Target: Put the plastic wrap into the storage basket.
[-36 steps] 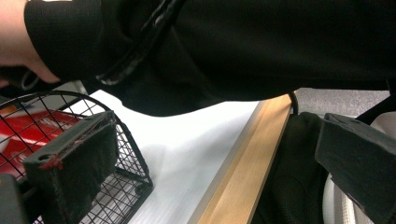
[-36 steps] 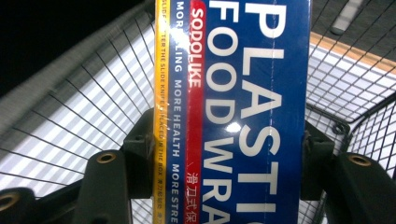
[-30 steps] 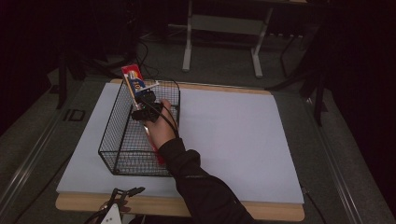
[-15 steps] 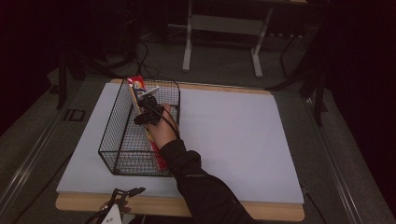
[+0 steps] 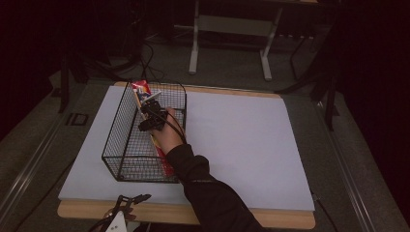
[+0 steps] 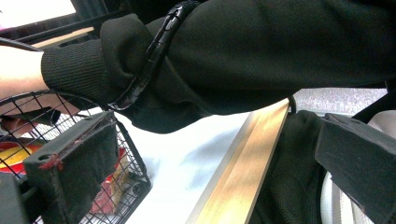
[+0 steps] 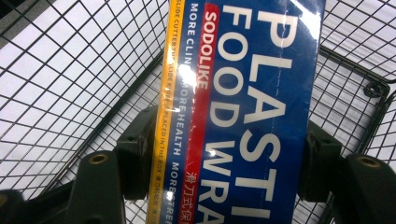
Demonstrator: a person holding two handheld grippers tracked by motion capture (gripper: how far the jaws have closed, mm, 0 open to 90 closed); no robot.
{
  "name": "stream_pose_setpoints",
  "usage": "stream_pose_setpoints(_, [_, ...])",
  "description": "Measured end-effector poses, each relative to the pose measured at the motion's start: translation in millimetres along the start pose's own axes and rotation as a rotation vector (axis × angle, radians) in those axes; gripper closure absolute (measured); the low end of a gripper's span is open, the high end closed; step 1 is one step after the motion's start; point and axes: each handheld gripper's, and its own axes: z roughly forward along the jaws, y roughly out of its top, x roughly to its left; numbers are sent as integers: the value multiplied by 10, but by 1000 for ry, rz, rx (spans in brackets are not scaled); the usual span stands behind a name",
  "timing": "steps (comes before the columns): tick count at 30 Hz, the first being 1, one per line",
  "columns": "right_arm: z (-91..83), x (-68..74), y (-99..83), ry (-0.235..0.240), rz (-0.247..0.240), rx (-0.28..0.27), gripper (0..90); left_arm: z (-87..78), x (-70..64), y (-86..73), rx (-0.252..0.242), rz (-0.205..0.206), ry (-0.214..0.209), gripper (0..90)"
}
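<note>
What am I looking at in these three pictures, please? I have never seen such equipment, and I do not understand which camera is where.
There is no robot here. A person holds a hand tool with a two-jaw claw in each hand. The high view comes from a fixed camera above the table. There the right claw, held by the person's hand, reaches into a black wire basket that stands on a white sheet covering the wooden table. It grips a long box of plastic food wrap, tilted up against the basket's far end. The right gripper view rides on that claw: its two black jaws press both sides of the blue box, with basket mesh behind. The left claw waits at the table's near edge. Its camera looks past its open jaws at the person's dark sleeve and the basket's corner.
</note>
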Motion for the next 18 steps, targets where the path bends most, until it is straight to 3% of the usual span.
stream_pose_setpoints(6, [-27,-15,12,12,-17,-7,300,-1,0,-2,1,0,-1,1])
stream_pose_setpoints(11, [-180,-64,33,46,-1,-55,272,-2,0,-2,2,-1,-1,1])
stream_pose_setpoints(15, [-303,-134,11,110,-9,-78,178,2,-1,-4,3,-2,-3,1])
stream_pose_setpoints(18, [-407,-207,-26,148,-6,-105,163,7,-3,-5,4,-3,-3,1])
